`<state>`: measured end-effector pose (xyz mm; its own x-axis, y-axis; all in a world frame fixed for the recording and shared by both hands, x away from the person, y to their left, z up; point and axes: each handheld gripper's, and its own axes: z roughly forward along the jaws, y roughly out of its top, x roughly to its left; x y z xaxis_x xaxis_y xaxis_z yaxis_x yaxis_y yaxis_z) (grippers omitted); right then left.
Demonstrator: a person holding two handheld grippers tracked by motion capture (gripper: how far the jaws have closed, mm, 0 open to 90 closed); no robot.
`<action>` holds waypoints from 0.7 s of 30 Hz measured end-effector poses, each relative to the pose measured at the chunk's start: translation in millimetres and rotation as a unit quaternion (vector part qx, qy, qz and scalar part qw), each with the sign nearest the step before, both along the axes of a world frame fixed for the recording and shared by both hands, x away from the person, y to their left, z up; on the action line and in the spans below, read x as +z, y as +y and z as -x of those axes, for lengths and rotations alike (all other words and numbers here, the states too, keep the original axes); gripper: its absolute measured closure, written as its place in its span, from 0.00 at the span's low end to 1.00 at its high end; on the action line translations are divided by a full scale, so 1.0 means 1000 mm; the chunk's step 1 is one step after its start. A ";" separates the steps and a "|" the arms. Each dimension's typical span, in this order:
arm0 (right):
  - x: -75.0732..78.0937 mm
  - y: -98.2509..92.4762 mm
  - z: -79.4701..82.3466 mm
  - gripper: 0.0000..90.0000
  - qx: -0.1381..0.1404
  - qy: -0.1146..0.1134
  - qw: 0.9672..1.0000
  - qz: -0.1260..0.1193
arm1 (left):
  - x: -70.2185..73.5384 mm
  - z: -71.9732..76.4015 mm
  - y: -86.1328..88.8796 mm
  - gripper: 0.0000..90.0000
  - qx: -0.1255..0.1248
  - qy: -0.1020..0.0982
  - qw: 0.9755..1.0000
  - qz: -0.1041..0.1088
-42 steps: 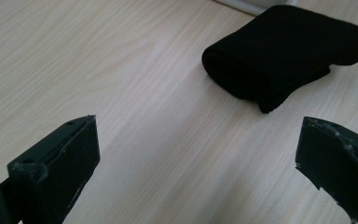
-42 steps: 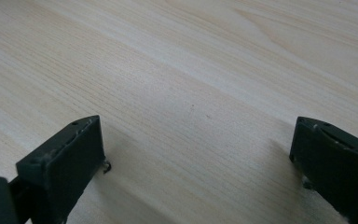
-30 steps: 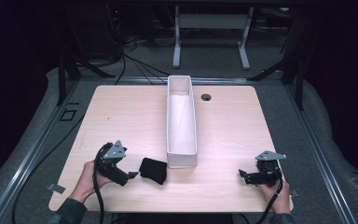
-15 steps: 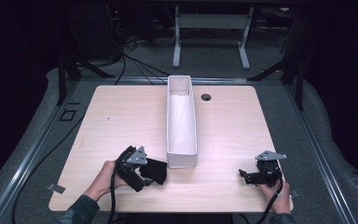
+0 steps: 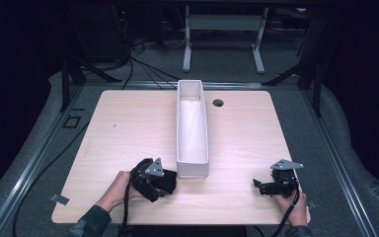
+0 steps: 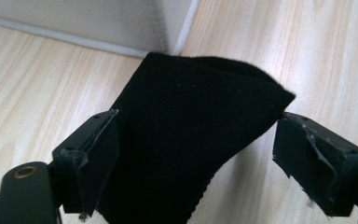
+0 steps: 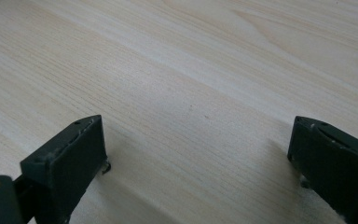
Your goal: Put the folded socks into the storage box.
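A black cloth [image 6: 191, 135] lies on the wooden table [image 5: 128, 128], just left of the near end of the long white box [image 5: 193, 169]. My left gripper [image 5: 164, 184] is down over it. Its jaws have just been closing, and the cloth now spans the gap between them, humped up, with both pads [image 6: 100, 154] touching its edges. In the high view the black cloth [image 5: 170, 180] is partly hidden by the gripper. My right gripper [image 5: 257, 186] rests near the table's front right, jaws open over bare wood, also seen as my right gripper [image 7: 196, 154].
The white box runs from the table's middle toward the far edge, and its near corner [image 6: 177, 28] sits close behind the cloth. A cable hole [image 5: 218, 103] lies to the right of the box's far end. Dark floor and desk legs surround the table.
My left gripper moved right along the front of the table to the black cloth and lowered over it; its jaws narrowed around the cloth. The right gripper stayed still.
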<state>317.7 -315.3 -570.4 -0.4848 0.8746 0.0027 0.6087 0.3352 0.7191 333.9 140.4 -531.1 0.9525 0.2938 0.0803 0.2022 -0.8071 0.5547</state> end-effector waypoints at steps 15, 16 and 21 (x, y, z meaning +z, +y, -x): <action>0.000 0.000 0.000 0.04 0.000 0.000 1.000 0.000 | -0.005 0.006 0.003 0.29 0.000 -0.025 0.999 -0.035; 0.000 0.000 0.000 0.04 0.000 0.000 1.000 0.000 | -0.004 0.007 0.004 0.29 0.002 -0.027 0.999 -0.037; 0.000 0.000 0.000 0.04 0.000 0.000 1.000 0.000 | -0.004 0.008 0.007 0.37 0.006 -0.031 0.999 -0.039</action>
<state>317.7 -315.3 -570.5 -0.4850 0.8745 0.0024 0.6083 0.3354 0.7194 326.4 147.4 -534.8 0.9416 0.2956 0.1615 0.1797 -0.8464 0.5014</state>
